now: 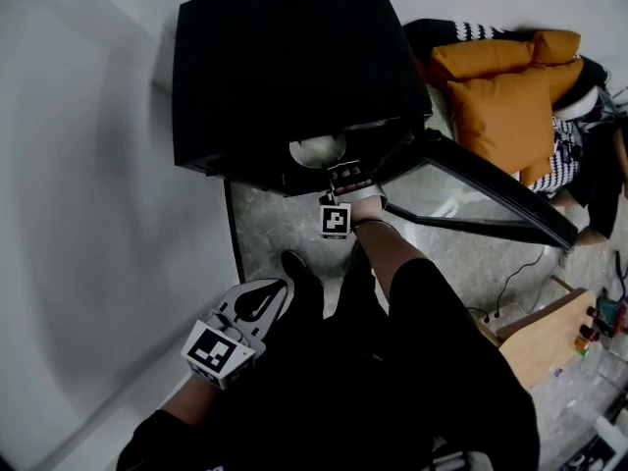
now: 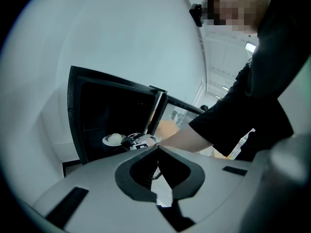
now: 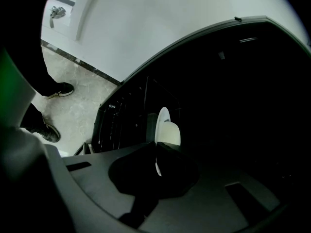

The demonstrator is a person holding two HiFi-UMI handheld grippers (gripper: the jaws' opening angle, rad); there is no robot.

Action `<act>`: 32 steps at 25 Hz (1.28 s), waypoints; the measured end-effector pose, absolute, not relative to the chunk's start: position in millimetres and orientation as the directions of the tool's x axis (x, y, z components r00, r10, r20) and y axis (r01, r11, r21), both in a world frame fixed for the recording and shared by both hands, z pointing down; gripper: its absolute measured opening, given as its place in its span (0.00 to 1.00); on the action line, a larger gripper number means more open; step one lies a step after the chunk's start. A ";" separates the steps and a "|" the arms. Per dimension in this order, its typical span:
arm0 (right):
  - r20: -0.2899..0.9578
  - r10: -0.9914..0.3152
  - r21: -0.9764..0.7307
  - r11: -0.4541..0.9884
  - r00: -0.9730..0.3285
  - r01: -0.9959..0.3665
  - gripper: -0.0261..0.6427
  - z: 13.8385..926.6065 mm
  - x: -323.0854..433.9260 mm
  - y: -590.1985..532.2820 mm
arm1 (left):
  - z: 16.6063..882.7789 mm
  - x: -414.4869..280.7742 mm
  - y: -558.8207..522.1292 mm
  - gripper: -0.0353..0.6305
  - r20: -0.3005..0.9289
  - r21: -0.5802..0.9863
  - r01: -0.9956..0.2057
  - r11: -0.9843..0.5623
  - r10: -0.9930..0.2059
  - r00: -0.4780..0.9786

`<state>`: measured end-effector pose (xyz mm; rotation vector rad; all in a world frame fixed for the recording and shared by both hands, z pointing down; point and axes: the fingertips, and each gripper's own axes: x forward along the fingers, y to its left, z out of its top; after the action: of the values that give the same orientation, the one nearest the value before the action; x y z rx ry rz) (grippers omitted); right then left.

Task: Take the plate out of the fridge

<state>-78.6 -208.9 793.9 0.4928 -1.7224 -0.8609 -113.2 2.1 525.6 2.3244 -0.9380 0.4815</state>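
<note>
— How does the right gripper (image 3: 156, 148) stand?

— Its jaws are clamped on the rim of the round white plate (image 3: 164, 114), which shows edge-on between them. A pale rounded lump (image 3: 171, 132) sits on the plate just beyond the jaws. What it is cannot be told.

— And where is that plate?

— It is at the front of the open black box-shaped fridge (image 1: 285, 67), with the dark interior around it. In the head view the right gripper reaches in from the near side, with the person's bare forearm (image 1: 388, 253) behind it.

— The fridge door?

— The dark-framed glass door (image 1: 481, 199) stands open to the right, above the grey marbled floor (image 1: 260, 224).

— What of the left gripper (image 1: 273, 290)?

— It hangs nearer and to the left, well apart from the fridge. Its jaw tips are together with nothing between them, and it points toward the fridge front.

— Anything further out?

— There is a pile of orange cushions (image 1: 505, 81) at the far right beyond the door. A white wall (image 1: 78, 165) runs along the left. The person's dark shoe (image 1: 294, 263) stands on the floor between the left gripper and the fridge.
</note>
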 end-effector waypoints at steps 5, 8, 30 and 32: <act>0.641 -0.690 0.751 0.655 -0.335 0.087 0.06 791.9 -79.0 -204.4 | 524.6 -111.8 1.4 0.06 0.521 0.377 -0.711 -0.594 -0.498 0.693; 0.676 -0.661 0.719 0.688 -0.326 0.096 0.06 796.4 -75.7 -195.3 | 527.3 -111.9 1.3 0.06 0.520 0.370 -0.703 -0.608 -0.492 0.699; 0.568 -0.754 0.816 0.569 -0.330 0.107 0.06 752.2 -61.1 -185.7 | 524.1 -103.5 -7.3 0.06 0.494 0.355 -0.656 -0.666 -0.463 0.736; 0.553 -0.765 0.827 0.552 -0.328 0.107 0.06 747.6 -60.1 -187.0 | 521.6 -102.4 -9.5 0.06 0.490 0.355 -0.655 -0.668 -0.463 0.738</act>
<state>-60.1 -187.0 747.6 0.5583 -1.6791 -0.9825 -102.4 -9.5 521.6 2.4208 -0.8451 0.4939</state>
